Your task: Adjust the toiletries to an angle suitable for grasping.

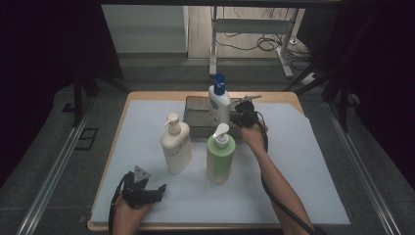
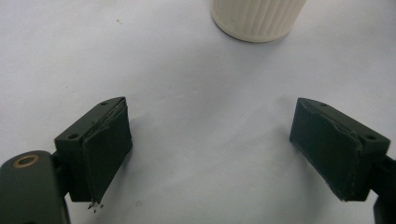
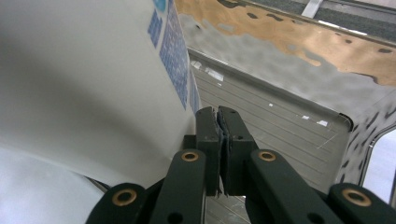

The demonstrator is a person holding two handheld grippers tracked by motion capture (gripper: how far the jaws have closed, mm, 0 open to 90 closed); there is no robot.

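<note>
The white bottle [image 1: 219, 104] with the blue cap [image 1: 220, 84] stands upright inside the dark tray [image 1: 195, 120] at about 12 o'clock on the table, its long axis vertical and the cap pointing straight up; in the right gripper view its pale side [image 3: 84, 79] looms close, carrying a blue printed label [image 3: 175, 56] whose writing is too blurred to read. The right gripper [image 1: 243, 115] sits just beside the bottle at its 3 o'clock, and in its own view the gripper [image 3: 218, 122] shows both jaws pressed flat together with nothing between them, the left jaw lying right against the bottle's wall; whether it truly touches I cannot tell. The tray has a ribbed floor [image 3: 280, 121] and shiny, rippled walls. In front of the tray, toward 6 o'clock, two pump bottles stand upright and near each other: a cream bottle [image 1: 175, 144] at about 7 o'clock from the tray, its pump spout turned left, and a green bottle [image 1: 220, 156] with a white pump [image 1: 221, 132] at about 5 o'clock. All rest on a pale blue sheet [image 1: 303, 186] covering the wooden table [image 1: 161, 94]. The left gripper [image 1: 147, 192] rests low at about 7 o'clock, well apart from the tray; in its own view the gripper [image 2: 210, 149] has its jaws spread wide over the bare sheet, holding nothing, with the ribbed base of the cream bottle [image 2: 257, 18] ahead
</note>
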